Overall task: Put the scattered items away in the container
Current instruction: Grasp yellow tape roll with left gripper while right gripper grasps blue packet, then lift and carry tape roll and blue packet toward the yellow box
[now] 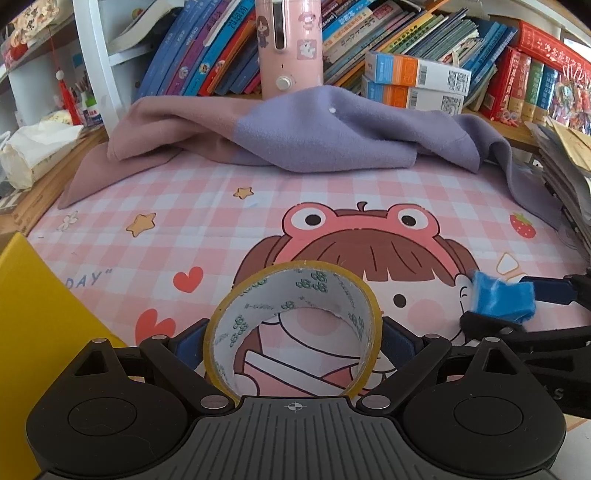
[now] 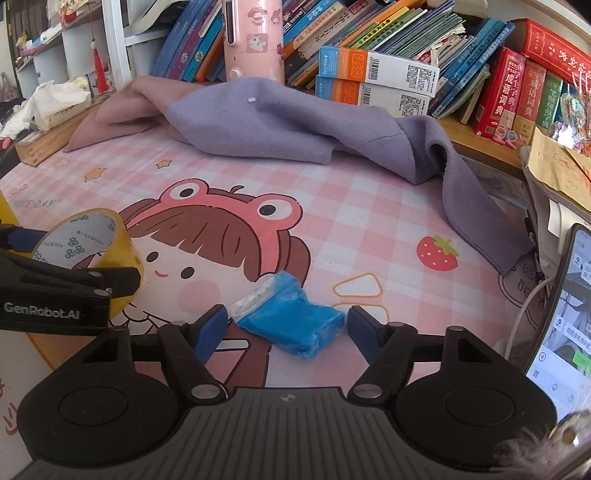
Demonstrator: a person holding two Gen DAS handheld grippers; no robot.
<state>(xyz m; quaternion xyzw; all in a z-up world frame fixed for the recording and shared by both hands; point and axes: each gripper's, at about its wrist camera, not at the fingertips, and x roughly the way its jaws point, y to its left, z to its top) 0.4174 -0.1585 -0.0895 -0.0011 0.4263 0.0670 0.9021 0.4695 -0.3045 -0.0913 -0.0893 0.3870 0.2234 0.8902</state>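
A roll of yellow tape lies on the pink checked mat, between the fingers of my left gripper. Its jaws stand wide, with the blue pads right beside the roll's sides; I see no squeeze. The roll and the left gripper's fingers also show in the right wrist view. A blue plastic packet lies flat on the mat between the fingers of my right gripper, its pads a sliver off each side. In the left wrist view, the packet shows at the right. A yellow box stands left of the roll.
A crumpled pink and purple cloth lies across the back of the mat. Behind it stand a pink appliance, rows of books and two stacked cartons. A lit phone leans at the right, near a stack of papers.
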